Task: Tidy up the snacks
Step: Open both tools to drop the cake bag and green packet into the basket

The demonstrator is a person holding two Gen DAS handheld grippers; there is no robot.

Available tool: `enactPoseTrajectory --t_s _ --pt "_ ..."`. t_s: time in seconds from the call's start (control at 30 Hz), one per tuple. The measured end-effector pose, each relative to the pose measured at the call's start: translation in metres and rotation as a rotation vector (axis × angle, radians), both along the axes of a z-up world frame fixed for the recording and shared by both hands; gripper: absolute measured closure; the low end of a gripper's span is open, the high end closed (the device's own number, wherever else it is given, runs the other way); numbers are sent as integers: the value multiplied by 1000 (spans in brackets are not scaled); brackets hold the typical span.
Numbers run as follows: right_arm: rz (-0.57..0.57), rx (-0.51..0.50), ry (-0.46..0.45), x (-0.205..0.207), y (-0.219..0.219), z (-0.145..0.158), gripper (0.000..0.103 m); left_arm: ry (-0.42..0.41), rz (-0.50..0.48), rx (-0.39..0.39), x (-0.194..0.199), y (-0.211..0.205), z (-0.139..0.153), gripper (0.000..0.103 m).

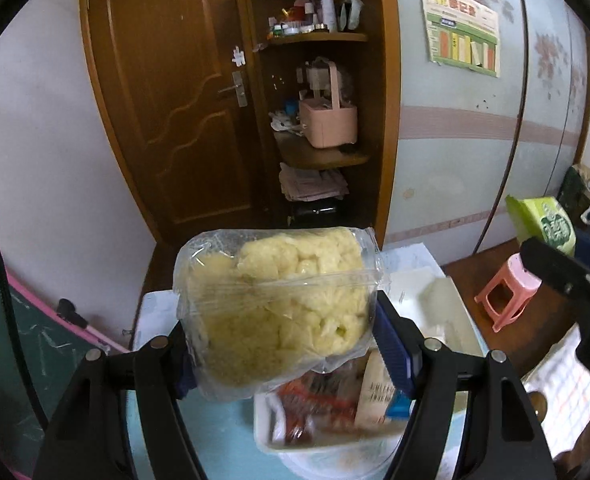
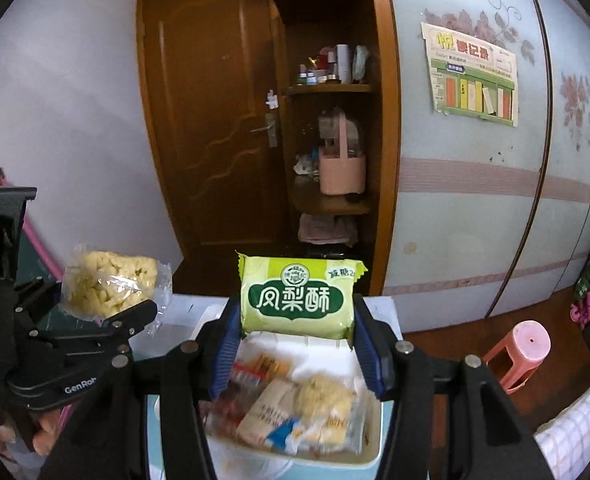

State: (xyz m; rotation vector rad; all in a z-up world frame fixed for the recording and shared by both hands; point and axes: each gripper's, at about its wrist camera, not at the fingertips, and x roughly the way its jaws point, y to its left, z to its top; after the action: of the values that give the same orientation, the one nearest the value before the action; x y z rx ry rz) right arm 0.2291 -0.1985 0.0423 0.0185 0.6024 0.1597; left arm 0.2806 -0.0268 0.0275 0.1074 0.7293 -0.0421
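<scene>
My left gripper [image 1: 283, 344] is shut on a clear bag of yellow puffed snacks [image 1: 279, 304] and holds it above a white bin [image 1: 327, 446] that holds several snack packs. My right gripper [image 2: 297, 344] is shut on a green pineapple-cake pack [image 2: 297, 298] and holds it over the same bin [image 2: 369, 458]. In the right wrist view the left gripper [image 2: 107, 316] with its puffed-snack bag [image 2: 107, 284] is at the left. In the left wrist view the green pack [image 1: 547, 222] and right gripper are at the right edge.
A pink stool [image 2: 521, 350] stands on the floor at the right. A brown door [image 1: 171, 92] and a corner shelf with a pink basket [image 1: 329, 120] are behind. A wardrobe with a poster [image 1: 461, 24] is on the right. A checked cloth [image 2: 575, 440] lies at the lower right.
</scene>
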Motion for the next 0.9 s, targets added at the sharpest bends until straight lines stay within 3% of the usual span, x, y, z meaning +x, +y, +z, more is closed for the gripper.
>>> enactPoseTrajectory --t_s 0.17,0.37,0.43,0.47,0.5,0.57,0.67,0.7,0.9 --pt "-37 -2 57 40 -1 -23 50 38 -4 21 39 -18 -38 31" --pt "-70 3 196 79 -6 -82 48 119 16 39 70 -27 -97 31" --pt "-64 2 249 89 -7 -103 48 147 19 45 79 -28 -115 26" --pt "-61 3 272 92 -6 -112 47 166 12 41 80 -28 -121 12" --pt "-58 7 295 95 -6 -120 46 183 2 33 82 -28 -126 0" --pt "-57 20 325 99 -7 -130 42 211 -18 14 85 -28 -134 1" --pt "-86 21 307 97 -9 -134 19 220 -23 25 84 -29 -140 1" --pt "-91 24 300 96 -10 -133 16 216 -22 27 82 -29 -140 1" --pt "-102 24 293 93 -12 -131 15 215 -31 -2 74 -30 -138 1"
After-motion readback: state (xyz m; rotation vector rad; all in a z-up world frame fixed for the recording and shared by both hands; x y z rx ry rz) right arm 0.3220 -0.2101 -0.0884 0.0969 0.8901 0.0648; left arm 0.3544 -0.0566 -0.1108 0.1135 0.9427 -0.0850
